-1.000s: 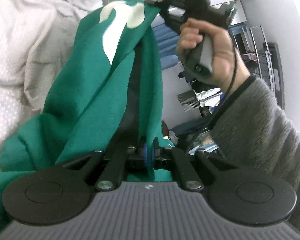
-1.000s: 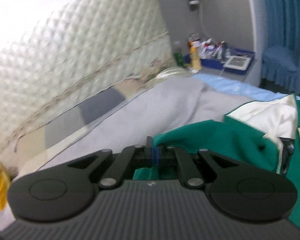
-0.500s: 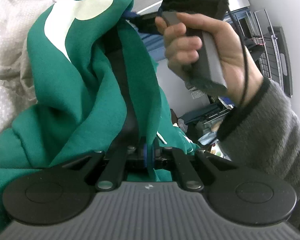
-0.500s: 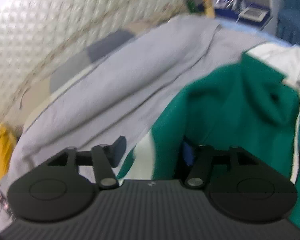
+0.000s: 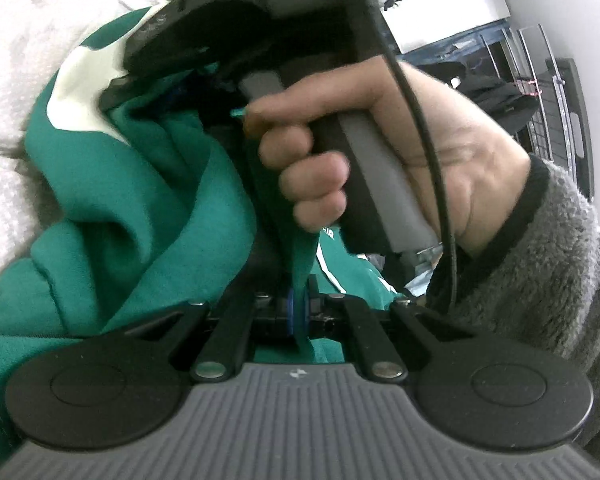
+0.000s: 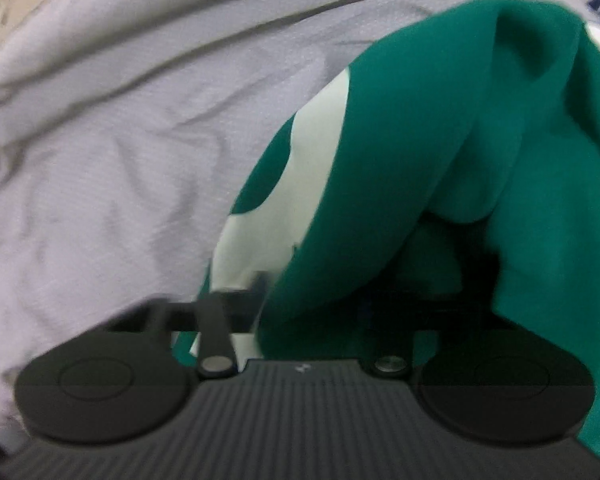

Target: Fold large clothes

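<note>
**Q:** While the green garment (image 5: 140, 200) hangs bunched over the pale bedsheet (image 5: 16, 80), where does it lie from each tool?

**A:** At left, the sheet. The left gripper (image 5: 298, 312) pinches a narrow fold of green cloth tight between its blue pads; from there the fabric runs up and away to the right gripper (image 5: 172, 60), gripped by the right hand (image 5: 380, 152), just beyond

**Q:** And the right tool's fingers?

**A:** From its own camera they look spread, one bare finger (image 6: 216, 320) left, cloth (image 6: 440, 160) draped over the rest; whether they grip, I cannot tell. The left tool is likely the anchor
</note>
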Action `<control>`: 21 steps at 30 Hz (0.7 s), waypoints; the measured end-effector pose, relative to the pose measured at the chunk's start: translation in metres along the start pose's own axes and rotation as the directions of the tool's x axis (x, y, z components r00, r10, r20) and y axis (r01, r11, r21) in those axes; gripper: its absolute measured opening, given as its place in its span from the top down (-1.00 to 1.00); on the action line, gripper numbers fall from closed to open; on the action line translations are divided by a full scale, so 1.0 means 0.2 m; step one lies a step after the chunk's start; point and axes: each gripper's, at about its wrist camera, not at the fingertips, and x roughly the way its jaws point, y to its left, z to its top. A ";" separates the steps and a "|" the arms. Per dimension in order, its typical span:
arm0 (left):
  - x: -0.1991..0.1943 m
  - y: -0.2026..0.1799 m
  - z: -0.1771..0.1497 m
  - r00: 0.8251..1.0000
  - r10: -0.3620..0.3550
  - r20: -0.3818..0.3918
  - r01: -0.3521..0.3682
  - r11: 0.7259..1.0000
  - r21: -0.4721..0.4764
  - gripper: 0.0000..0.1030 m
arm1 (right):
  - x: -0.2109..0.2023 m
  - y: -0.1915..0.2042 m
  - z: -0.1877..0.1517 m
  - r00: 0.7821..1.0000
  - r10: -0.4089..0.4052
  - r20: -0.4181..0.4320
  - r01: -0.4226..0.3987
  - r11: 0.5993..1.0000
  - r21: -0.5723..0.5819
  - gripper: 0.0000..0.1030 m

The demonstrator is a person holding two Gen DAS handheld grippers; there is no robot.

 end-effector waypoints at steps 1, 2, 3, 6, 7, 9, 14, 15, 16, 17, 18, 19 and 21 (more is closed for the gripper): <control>0.00 0.00 0.00 1.000 -0.001 0.000 0.001 1.000 -0.005 0.90 | -0.03 0.00 0.02 1.000 0.018 0.020 -0.018 1.000 0.001 0.78; 0.00 0.00 0.00 1.000 0.000 0.000 0.000 1.000 -0.009 0.90 | -0.08 0.00 0.04 0.998 0.032 0.044 -0.032 0.999 0.004 0.82; 0.00 0.00 0.00 1.000 0.000 -0.001 0.000 1.000 -0.009 0.90 | -0.12 0.01 0.06 0.997 0.045 0.070 -0.045 0.999 0.000 0.86; -0.01 -0.01 0.00 1.000 -0.004 -0.001 0.004 1.000 0.003 0.90 | -0.31 0.01 0.15 0.977 0.102 0.189 -0.107 0.994 0.018 0.88; -0.01 -0.01 0.00 1.000 -0.004 -0.004 0.004 1.000 0.006 0.90 | -0.37 0.01 0.18 0.965 0.113 0.235 -0.121 0.992 0.019 0.89; 0.00 -0.02 -0.01 1.000 -0.006 -0.012 0.006 1.000 0.015 0.90 | -0.50 0.01 0.26 0.933 0.132 0.335 -0.151 0.988 0.029 0.89; 0.00 0.00 0.01 1.000 0.002 0.000 -0.002 1.000 0.014 0.90 | -0.76 -0.07 0.41 0.799 0.156 0.580 -0.249 0.965 0.084 0.89; -0.01 0.01 0.02 1.000 0.001 0.009 -0.001 1.000 0.002 0.90 | -0.78 -0.11 0.44 0.763 0.149 0.629 -0.282 0.952 0.116 0.89; -0.01 0.03 0.03 1.000 -0.004 0.021 0.004 1.000 -0.016 0.90 | -0.77 -0.15 0.45 0.739 0.141 0.659 -0.302 0.944 0.136 0.89; -0.02 0.04 0.04 1.000 -0.007 0.030 0.008 0.999 -0.033 0.90 | -0.76 -0.18 0.46 0.717 0.133 0.684 -0.319 0.935 0.152 0.88; -0.03 0.06 0.05 0.999 -0.009 0.038 0.011 0.999 -0.050 0.90 | -0.74 -0.23 0.45 0.695 0.122 0.708 -0.338 0.925 0.172 0.88; -0.04 0.08 0.06 0.999 -0.011 0.043 0.014 0.997 -0.071 0.90 | -0.71 -0.28 0.42 0.678 0.101 0.728 -0.351 0.915 0.200 0.87; -0.04 0.11 0.07 0.999 -0.006 0.042 0.010 0.995 -0.099 0.90 | -0.63 -0.38 0.36 0.693 0.040 0.720 -0.331 0.904 0.269 0.82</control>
